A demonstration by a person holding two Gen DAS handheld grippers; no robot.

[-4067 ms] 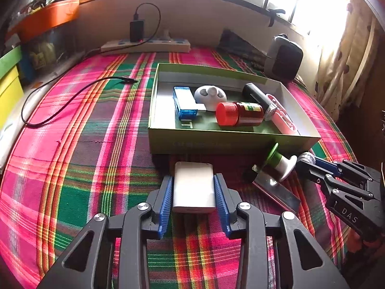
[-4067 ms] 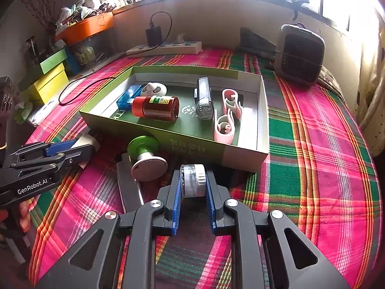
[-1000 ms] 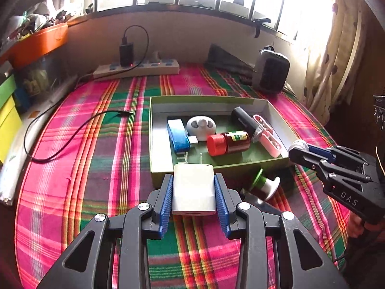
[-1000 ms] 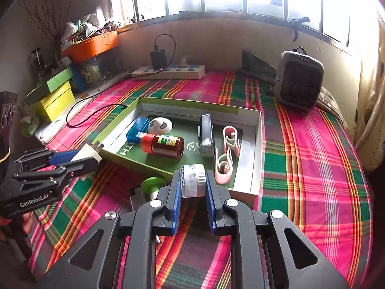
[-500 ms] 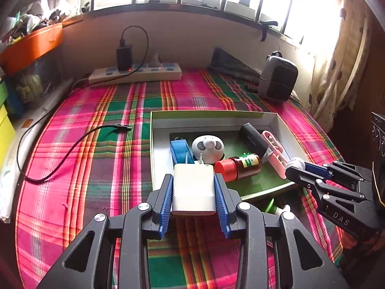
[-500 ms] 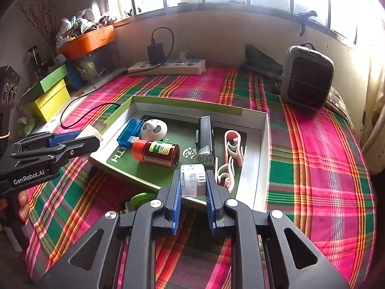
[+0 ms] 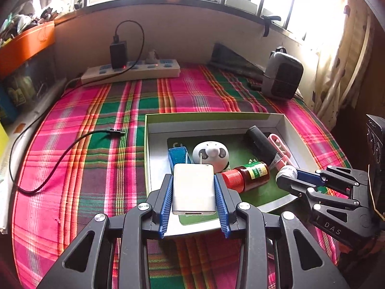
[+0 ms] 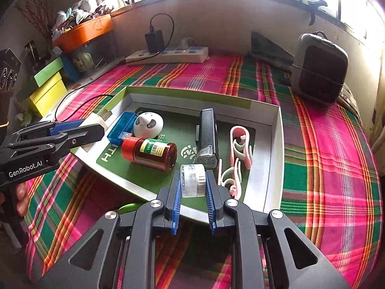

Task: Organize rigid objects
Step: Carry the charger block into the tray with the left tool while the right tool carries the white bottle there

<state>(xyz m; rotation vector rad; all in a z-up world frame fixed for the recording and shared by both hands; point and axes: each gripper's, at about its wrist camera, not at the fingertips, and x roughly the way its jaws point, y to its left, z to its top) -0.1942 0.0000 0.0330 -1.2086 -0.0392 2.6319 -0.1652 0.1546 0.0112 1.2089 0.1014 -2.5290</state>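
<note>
My left gripper (image 7: 193, 190) is shut on a white power adapter (image 7: 193, 189), held over the near left corner of the green-lined box (image 7: 209, 116). My right gripper (image 8: 192, 183) is shut on a small clear jar with a white cap (image 8: 193, 180), above the box's near edge (image 8: 274, 159). Inside the box lie a red-capped brown bottle (image 8: 150, 153), a blue USB stick (image 8: 121, 127), a white round panda-faced object (image 8: 148, 124), a black bike light (image 8: 207, 136) and pink clips (image 8: 238, 149). In the left wrist view the right gripper (image 7: 286, 173) comes in from the right with the jar.
The box rests on a pink and green plaid cloth (image 7: 96, 159). A black cable (image 7: 60, 154) lies left of it, a power strip (image 7: 131, 71) at the back, a grey heater (image 8: 318, 69) at back right. A green and white spool (image 8: 128, 207) peeks out under the box's near edge.
Both grippers have moved forward and slightly down over the box with their loads; the box looms larger and its near edge has slid under the fingers. Neither grip has changed.
</note>
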